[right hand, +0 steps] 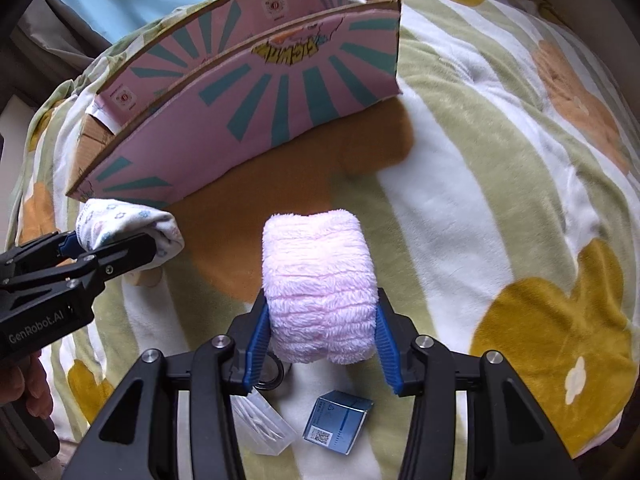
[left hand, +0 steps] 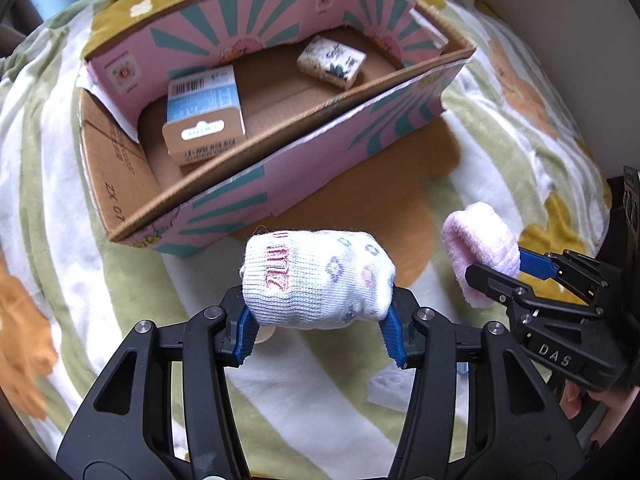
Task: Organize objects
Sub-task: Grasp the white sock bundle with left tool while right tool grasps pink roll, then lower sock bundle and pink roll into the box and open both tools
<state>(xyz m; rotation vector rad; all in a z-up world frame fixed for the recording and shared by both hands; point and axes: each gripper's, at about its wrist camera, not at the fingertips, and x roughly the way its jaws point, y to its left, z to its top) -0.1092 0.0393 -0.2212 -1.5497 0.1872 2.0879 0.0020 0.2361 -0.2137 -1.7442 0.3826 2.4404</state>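
My left gripper (left hand: pixel 318 330) is shut on a rolled white sock (left hand: pixel 318 280) with small pastel flowers, lifted above the blanket in front of the pink cardboard box (left hand: pixel 304 176). The right gripper (right hand: pixel 320 340) is shut on a fluffy pink rolled sock (right hand: pixel 320 288), also held off the blanket. From the left wrist view the pink sock (left hand: pixel 482 246) and right gripper (left hand: pixel 516 268) sit to the right. The right wrist view has the white sock (right hand: pixel 128 228) and left gripper (right hand: pixel 106 250) at the left. The box holds a blue-and-brown carton (left hand: pixel 206 116) and a patterned tissue pack (left hand: pixel 332 60).
A green, white and orange flower-print blanket (right hand: pixel 480 200) covers the surface. Below the right gripper lie a small blue box (right hand: pixel 338 426), a clear plastic case (right hand: pixel 262 426) and a dark ring (right hand: pixel 272 376). A hand (right hand: pixel 24 380) holds the left gripper's handle.
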